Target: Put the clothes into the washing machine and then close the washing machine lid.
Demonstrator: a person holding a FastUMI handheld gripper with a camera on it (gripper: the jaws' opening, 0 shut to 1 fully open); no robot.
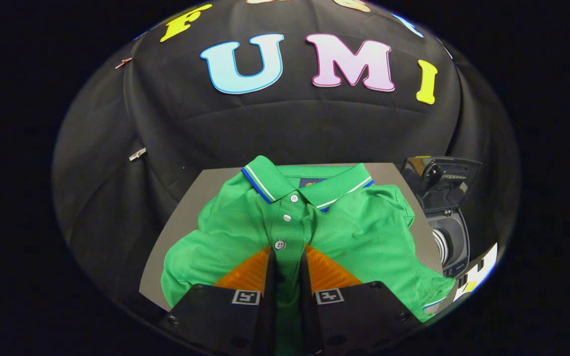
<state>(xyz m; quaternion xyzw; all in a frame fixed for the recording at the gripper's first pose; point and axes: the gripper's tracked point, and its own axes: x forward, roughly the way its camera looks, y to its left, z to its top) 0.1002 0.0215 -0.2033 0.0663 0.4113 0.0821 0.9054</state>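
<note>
A green polo shirt (354,232) with a striped collar and white buttons lies spread on a grey table (201,193). My gripper (288,253) is down on the shirt's button placket, just below the lowest button. The two fingers stand close together with a fold of green fabric pinched between them. To the right of the table stands a small dark washing machine (451,237), its lid (443,180) raised and the drum opening showing below it.
The table's bare grey top shows to the left of the shirt and behind its collar. Black cloth walls surround the table on all sides.
</note>
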